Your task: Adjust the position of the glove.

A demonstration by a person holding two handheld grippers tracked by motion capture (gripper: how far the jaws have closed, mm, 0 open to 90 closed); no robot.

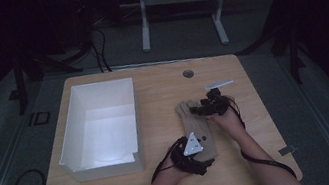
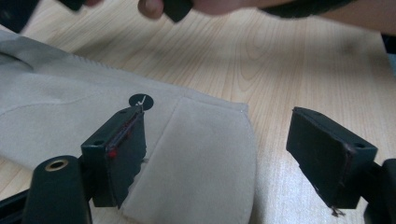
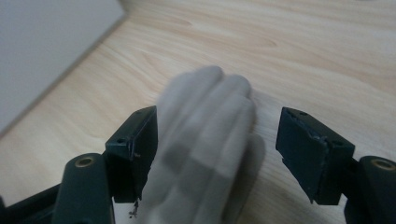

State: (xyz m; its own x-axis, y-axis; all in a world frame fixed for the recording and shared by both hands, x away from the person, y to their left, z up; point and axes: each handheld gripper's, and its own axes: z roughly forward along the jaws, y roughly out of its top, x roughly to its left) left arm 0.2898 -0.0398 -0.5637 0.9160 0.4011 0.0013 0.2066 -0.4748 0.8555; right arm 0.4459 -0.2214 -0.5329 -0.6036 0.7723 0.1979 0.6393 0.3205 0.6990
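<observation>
Both sets of tongs stood apart over a beige glove (image 1: 198, 128) lying flat on the wooden worktop (image 1: 152, 94), just right of a white open box (image 1: 100, 128). The left tongs (image 2: 219, 154) straddled the glove's cuff end, one jaw set on the cloth beside a small black round tag (image 2: 140, 101), the other over bare wood; nothing was clamped. The right tongs (image 3: 217, 154) spanned the glove's blurred fingers, the left jaw at or against the cloth, contact too smeared to judge, the right jaw clear. From above, dim light swallowed the jaws of the left tongs (image 1: 193, 154) and right tongs (image 1: 212, 104), leaving hands and cables. The right gripper view caught the box wall, cut off at its left edge.
</observation>
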